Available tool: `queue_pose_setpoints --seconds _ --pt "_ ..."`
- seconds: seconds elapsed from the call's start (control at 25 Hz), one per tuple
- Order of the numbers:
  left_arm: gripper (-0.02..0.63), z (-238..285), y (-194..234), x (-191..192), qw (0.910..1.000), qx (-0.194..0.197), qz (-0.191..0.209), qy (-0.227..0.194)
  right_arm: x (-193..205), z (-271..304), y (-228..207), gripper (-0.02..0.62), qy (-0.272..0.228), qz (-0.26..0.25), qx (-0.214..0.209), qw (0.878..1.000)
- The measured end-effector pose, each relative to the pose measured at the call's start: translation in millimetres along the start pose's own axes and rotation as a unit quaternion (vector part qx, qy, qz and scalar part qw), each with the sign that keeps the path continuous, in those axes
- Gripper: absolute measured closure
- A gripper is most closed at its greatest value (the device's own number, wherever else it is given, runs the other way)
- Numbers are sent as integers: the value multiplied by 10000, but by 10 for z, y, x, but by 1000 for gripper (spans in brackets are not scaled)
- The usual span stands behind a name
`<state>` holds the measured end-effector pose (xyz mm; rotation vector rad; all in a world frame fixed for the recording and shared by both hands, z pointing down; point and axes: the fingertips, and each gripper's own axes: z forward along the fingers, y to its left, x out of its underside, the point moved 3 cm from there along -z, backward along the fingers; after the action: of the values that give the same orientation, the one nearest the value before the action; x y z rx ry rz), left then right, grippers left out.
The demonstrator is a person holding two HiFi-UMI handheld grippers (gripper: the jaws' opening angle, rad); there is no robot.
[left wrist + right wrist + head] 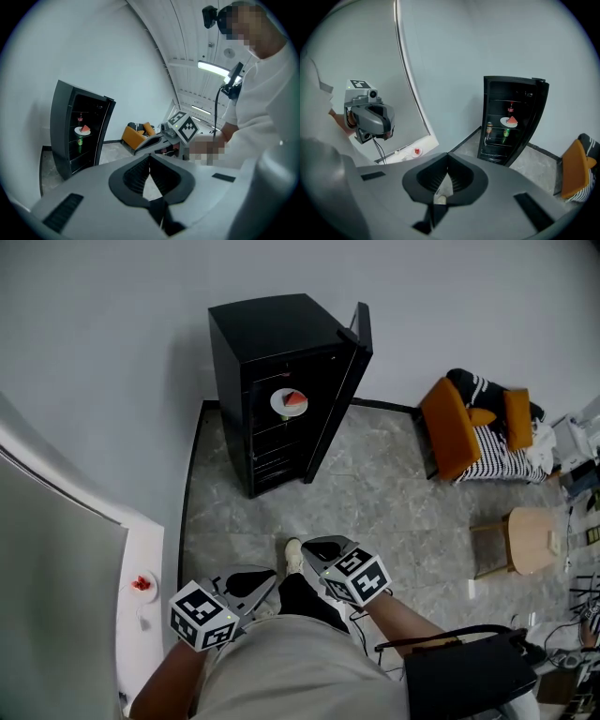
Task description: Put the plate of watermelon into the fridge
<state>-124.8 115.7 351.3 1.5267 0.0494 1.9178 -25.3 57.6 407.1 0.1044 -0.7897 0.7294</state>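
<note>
While both tongs hang at the bottom centre of the head view, the left gripper [255, 583] and right gripper [323, 551] each have their jaws pressed together on nothing. The plate of watermelon [289, 402] sits on a shelf inside the black fridge [272, 334], upper centre of that frame, beside the open fridge door [343, 381]. In the right gripper view, a bottle [511, 108] stands above the plate and cans [489, 127] lower down. Their labels are too small to read. Black-and-white square markers cover each cube [201, 616].
</note>
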Motion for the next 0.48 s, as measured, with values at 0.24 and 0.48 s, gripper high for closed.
queue_pose_setpoints --seconds 0.24,0.48 --pt "594 -143 -159 68 9999 -121 -41 -42 1 -153 216 581 -59 -142 -18 9999" --pt "594 -86 -89 75 9999 -149 -31 -20 -22 -111 179 580 -58 -187 -74 9998"
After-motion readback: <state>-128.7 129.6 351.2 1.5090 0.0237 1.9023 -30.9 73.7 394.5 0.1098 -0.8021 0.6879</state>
